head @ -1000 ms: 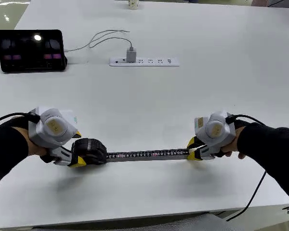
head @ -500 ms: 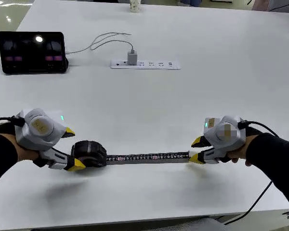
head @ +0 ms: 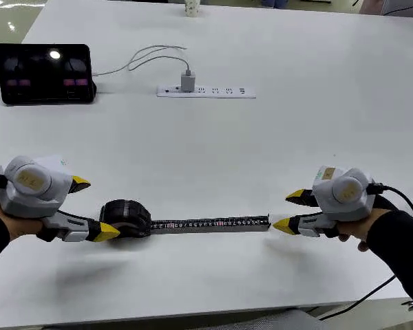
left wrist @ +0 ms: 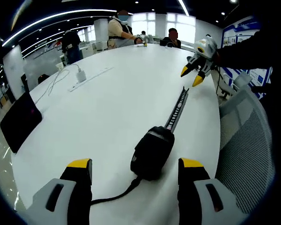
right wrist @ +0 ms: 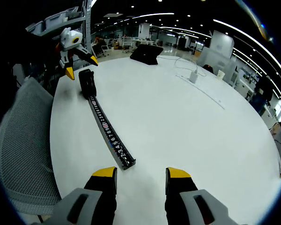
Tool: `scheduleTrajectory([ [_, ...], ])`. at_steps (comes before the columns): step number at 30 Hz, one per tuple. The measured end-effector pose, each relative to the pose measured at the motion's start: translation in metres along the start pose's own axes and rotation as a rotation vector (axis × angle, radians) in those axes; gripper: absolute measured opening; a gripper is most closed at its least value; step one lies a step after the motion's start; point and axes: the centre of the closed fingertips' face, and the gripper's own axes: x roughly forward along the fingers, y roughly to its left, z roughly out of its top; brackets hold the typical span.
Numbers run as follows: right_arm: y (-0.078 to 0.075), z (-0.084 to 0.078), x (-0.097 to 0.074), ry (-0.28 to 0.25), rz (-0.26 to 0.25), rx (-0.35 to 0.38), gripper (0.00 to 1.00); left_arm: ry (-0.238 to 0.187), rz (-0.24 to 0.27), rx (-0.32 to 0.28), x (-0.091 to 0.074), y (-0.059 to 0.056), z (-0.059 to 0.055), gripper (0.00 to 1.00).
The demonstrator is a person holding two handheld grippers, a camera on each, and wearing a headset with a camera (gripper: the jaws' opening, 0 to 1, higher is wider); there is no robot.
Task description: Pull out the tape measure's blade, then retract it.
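Observation:
A black tape measure (head: 126, 218) lies on the white table (head: 275, 137) with its blade (head: 210, 223) pulled out to the right. My left gripper (head: 93, 207) is open just left of the case, its yellow tips apart from it. My right gripper (head: 289, 210) is open just past the blade's end, not touching it. In the left gripper view the case (left wrist: 152, 152) sits ahead of my open left gripper (left wrist: 136, 165), with the right gripper (left wrist: 195, 75) far off. In the right gripper view the blade's end (right wrist: 126, 161) lies before my open right gripper (right wrist: 141, 173).
A dark tablet (head: 45, 72) stands at the back left. A white power strip (head: 206, 90) with a plugged charger and cable lies at the back middle. A cup (head: 191, 7) stands at the far edge. A mesh chair (right wrist: 18, 159) is by the near edge.
Both grippers opened, let go and drew back outward: the left off the case, the right off the blade's end. The tape stays on the table, blade still out.

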Motion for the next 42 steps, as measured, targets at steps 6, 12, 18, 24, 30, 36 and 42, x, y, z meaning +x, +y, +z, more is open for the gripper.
scheduleTrajectory([
  [6, 0.002, -0.004, -0.008, -0.025, -0.013, 0.050, 0.44, -0.008, 0.031, -0.038, -0.008, 0.002, -0.010, 0.74],
  [12, 0.001, -0.004, -0.014, -0.066, -0.047, 0.100, 0.52, -0.037, 0.070, -0.094, -0.015, 0.004, -0.016, 0.80],
  [18, -0.002, -0.011, -0.023, -0.084, -0.075, 0.113, 0.62, -0.064, 0.114, -0.142, -0.023, 0.007, -0.026, 0.85],
  [24, -0.003, -0.023, -0.034, -0.087, -0.095, 0.130, 0.66, -0.071, 0.116, -0.186, -0.026, 0.002, -0.036, 0.89],
  [30, 0.004, -0.028, -0.040, -0.099, -0.086, 0.156, 0.73, -0.086, 0.141, -0.200, -0.032, 0.004, -0.037, 0.94],
  [36, 0.007, -0.033, -0.047, -0.114, -0.084, 0.168, 0.79, -0.082, 0.150, -0.236, -0.038, 0.001, -0.047, 0.99],
  [42, 0.013, -0.039, -0.050, -0.121, -0.073, 0.186, 0.88, -0.076, 0.150, -0.222, -0.043, -0.008, -0.053, 0.99],
])
